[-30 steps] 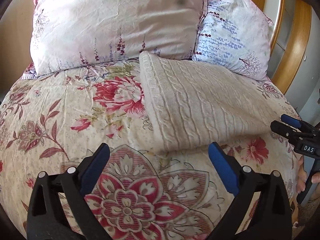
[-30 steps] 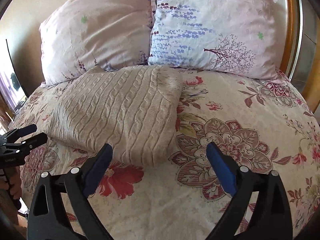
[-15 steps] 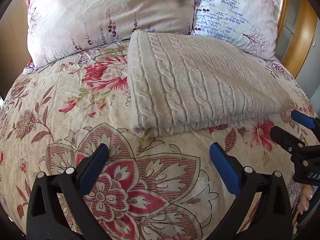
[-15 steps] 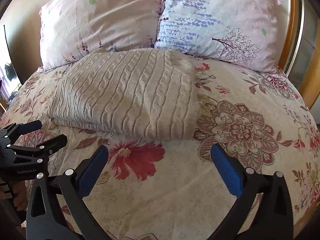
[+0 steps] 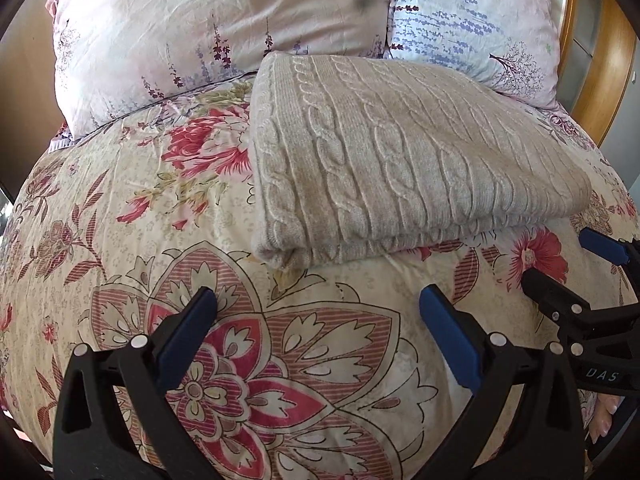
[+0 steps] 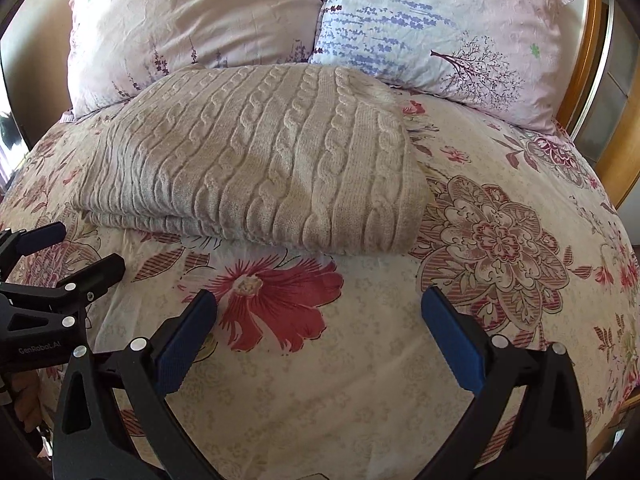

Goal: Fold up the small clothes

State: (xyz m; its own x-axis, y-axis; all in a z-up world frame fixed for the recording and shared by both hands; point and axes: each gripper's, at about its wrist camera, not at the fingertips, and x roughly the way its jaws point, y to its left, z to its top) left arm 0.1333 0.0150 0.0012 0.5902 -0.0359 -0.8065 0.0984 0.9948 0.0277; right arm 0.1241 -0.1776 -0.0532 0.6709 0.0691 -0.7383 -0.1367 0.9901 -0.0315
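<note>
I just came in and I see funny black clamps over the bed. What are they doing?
A person holds a gripper in each hand above a flowery bedspread. They are folding clothes. A beige cable-knit sweater already lies folded in a neat rectangle in front of two pillows. The left gripper and the right gripper are both open and hold nothing; they hang just short of the sweater's near edge, not touching it.

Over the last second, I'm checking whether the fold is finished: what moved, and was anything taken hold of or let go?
Both tongs moved closer to the folded cable-knit sweater, which now looms larger in both views. The left tongs and the right tongs stayed open and empty; nothing was gripped or released. The sweater, the pillows and the floral bedspread lie as before.
</note>
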